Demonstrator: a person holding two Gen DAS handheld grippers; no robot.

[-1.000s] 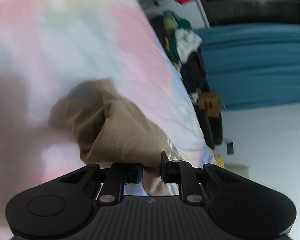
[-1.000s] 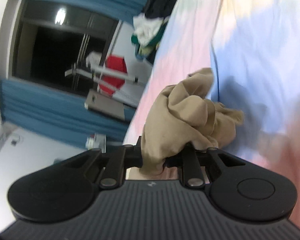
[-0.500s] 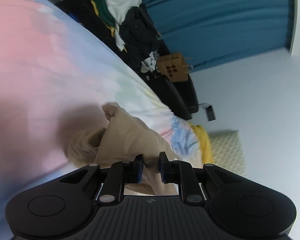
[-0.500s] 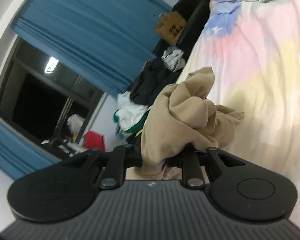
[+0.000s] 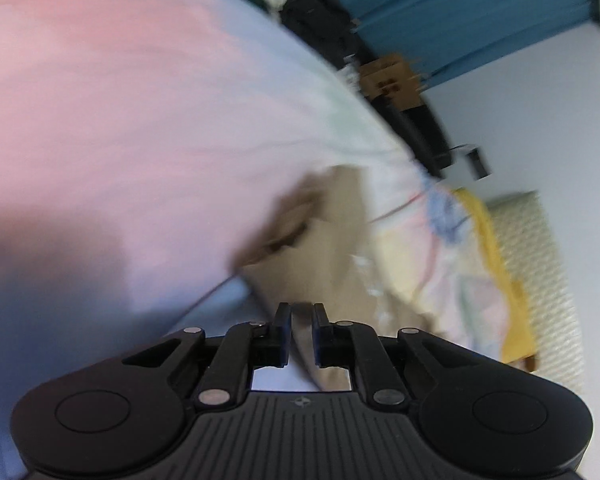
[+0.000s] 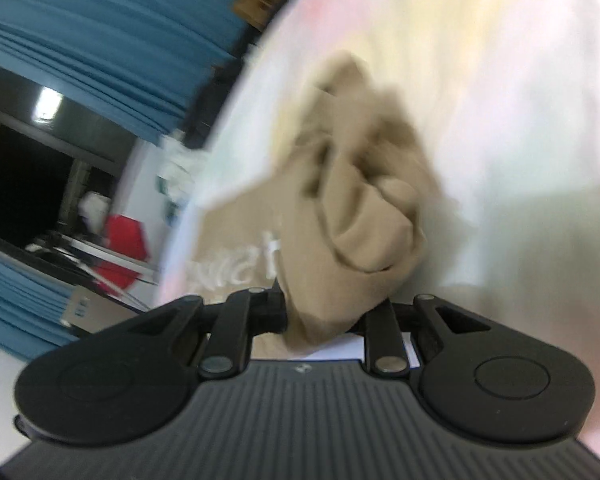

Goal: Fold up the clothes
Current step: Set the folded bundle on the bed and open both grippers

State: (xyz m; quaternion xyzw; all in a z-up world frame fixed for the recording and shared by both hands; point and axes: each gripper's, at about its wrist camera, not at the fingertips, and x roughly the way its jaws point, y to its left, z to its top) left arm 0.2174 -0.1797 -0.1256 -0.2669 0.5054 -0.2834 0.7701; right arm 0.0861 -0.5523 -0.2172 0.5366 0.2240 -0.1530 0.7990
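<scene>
Spreading is the step in hand — left gripper (image 5: 298, 330), jaws closing, and right gripper (image 6: 327, 316) both pinch the tan garment (image 6: 356, 200), bunched at twelve o'clock above the pastel bedsheet (image 5: 140, 120); next: stretch it flat

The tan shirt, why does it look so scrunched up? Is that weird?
Yes. The tan shirt is bunched in a crumpled wad at the right gripper, not flat on the pastel bedsheet, so it isn't folded yet.

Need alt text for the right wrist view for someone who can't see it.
The right gripper is shut on a bunched tan garment with white lettering, held over a pastel bedsheet. Blue curtains and a dark window sit left; the picture is motion-blurred.
</scene>
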